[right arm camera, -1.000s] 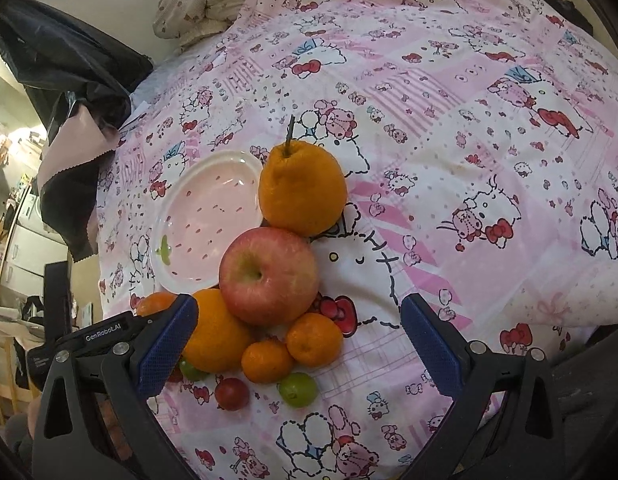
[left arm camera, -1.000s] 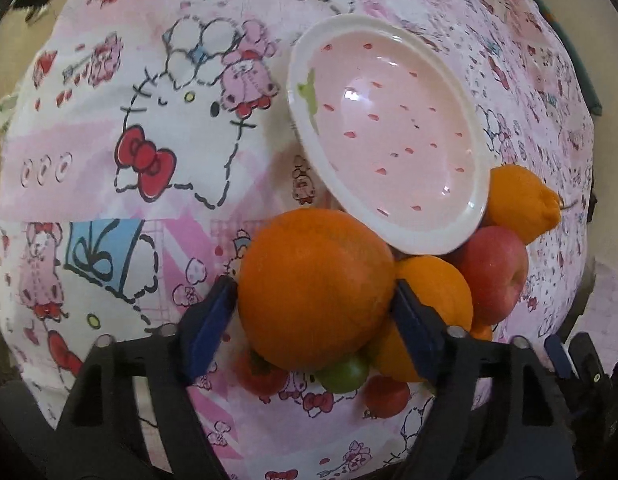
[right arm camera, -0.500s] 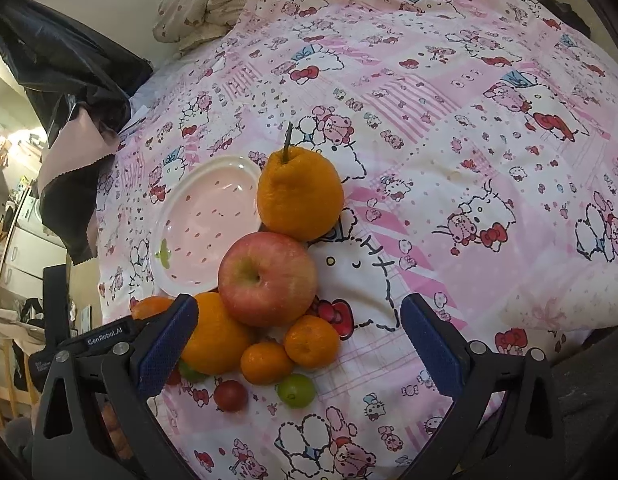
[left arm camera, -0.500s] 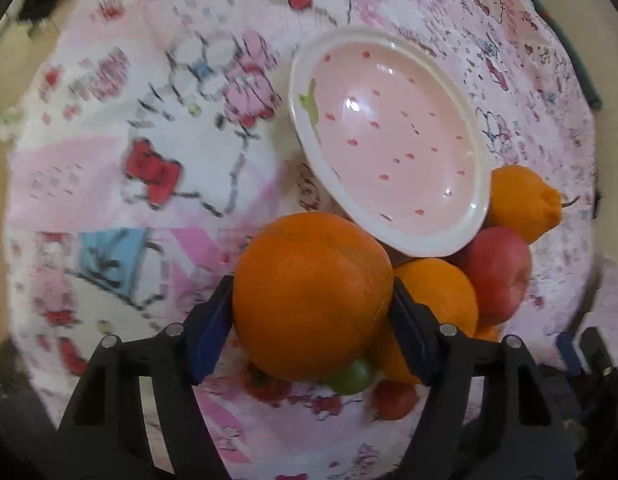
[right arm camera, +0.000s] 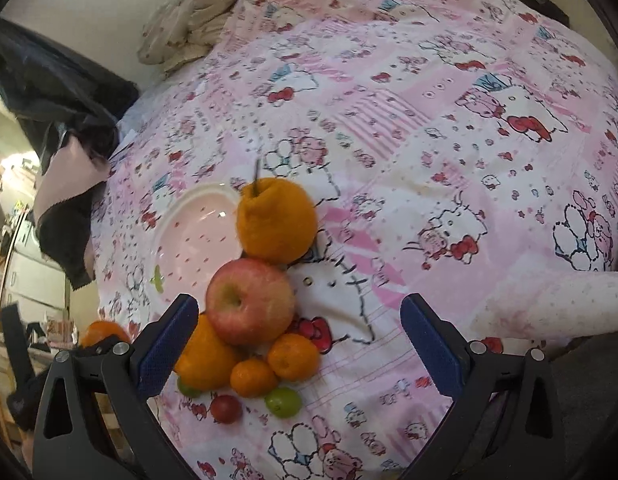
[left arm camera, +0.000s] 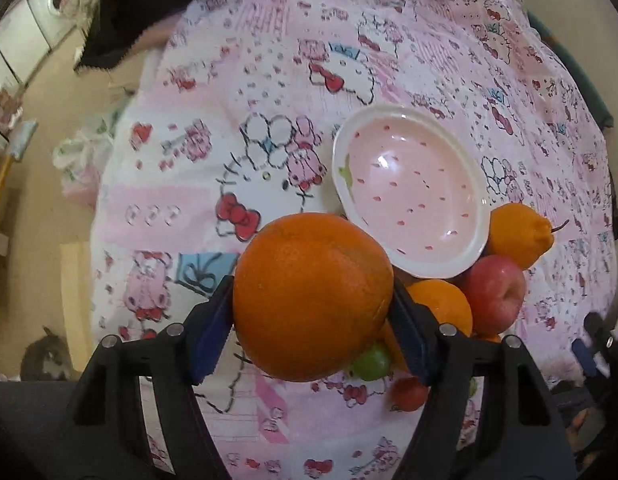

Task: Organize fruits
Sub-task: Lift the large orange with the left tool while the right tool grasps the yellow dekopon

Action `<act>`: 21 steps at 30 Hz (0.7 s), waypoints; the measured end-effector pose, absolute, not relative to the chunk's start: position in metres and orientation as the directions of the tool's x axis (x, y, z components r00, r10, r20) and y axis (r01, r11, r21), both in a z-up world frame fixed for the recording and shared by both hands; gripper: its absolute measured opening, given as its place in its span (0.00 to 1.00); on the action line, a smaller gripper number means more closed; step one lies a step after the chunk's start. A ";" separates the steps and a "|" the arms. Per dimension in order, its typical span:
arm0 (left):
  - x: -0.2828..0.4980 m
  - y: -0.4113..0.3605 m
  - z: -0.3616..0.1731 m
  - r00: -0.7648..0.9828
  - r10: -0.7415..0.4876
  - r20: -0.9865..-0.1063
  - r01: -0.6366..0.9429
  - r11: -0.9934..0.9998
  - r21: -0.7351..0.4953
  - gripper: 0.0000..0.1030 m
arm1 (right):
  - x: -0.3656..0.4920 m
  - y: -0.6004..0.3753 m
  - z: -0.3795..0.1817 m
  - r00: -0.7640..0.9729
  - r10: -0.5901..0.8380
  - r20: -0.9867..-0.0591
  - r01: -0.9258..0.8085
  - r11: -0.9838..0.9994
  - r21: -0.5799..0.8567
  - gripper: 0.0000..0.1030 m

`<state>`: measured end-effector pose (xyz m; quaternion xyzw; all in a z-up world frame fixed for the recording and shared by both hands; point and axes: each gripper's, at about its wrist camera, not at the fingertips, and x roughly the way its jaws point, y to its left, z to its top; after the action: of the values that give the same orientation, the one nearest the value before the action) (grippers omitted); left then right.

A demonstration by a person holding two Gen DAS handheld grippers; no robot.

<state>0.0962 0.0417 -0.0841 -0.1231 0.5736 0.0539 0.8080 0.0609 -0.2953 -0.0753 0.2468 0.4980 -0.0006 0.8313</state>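
Note:
My left gripper (left arm camera: 313,320) is shut on a large orange (left arm camera: 313,296) and holds it above the bed, near the pink strawberry plate (left arm camera: 409,188). The plate is empty. Beside it lie a knobbed orange with a stem (left arm camera: 519,236), a red apple (left arm camera: 495,298), another orange (left arm camera: 441,304), a green grape (left arm camera: 371,364) and a red one (left arm camera: 407,394). My right gripper (right arm camera: 301,340) is open and empty, above the fruit pile: apple (right arm camera: 249,300), knobbed orange (right arm camera: 275,220), two small mandarins (right arm camera: 293,356), grapes (right arm camera: 283,402). The plate (right arm camera: 189,236) lies left of them.
The fruit lies on a bed with a pink Hello Kitty sheet (right arm camera: 429,140). A crumpled blanket (right arm camera: 189,16) sits at the far end. Dark clothing (left arm camera: 149,4) hangs off the bed's far left. The floor (left arm camera: 49,152) and furniture lie beyond the left edge.
My left gripper has lifted and pulled back with the orange, so more of the bed and the floor show. The right gripper has dropped slightly toward the fruit pile.

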 end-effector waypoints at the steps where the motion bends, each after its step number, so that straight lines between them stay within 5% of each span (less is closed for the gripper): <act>1: 0.096 0.043 -0.083 0.334 -0.052 -0.941 -0.237 0.962 -0.137 0.68 | 0.066 -0.298 -0.079 0.487 0.251 -0.837 0.262 0.872 0.414 1.00; 6: 0.094 0.052 -0.076 0.339 -0.073 -0.938 -0.259 0.951 -0.167 0.68 | 0.114 -0.290 -0.094 0.384 0.327 -0.863 0.229 0.872 0.432 0.99; 8: 0.093 0.053 -0.074 0.336 -0.079 -0.939 -0.268 0.947 -0.176 0.68 | 0.140 -0.285 -0.097 0.372 0.291 -0.881 0.206 0.900 0.384 0.93; 21: 0.093 0.050 -0.074 0.355 -0.067 -0.933 -0.234 0.959 -0.158 0.68 | 0.191 -0.267 -0.136 0.313 0.250 -0.916 0.157 0.938 0.309 0.92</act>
<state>0.0929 0.0503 -0.0736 -0.1331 0.5657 0.0513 0.8122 0.1911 -0.2671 -0.1361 0.1735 0.5853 0.0294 0.7915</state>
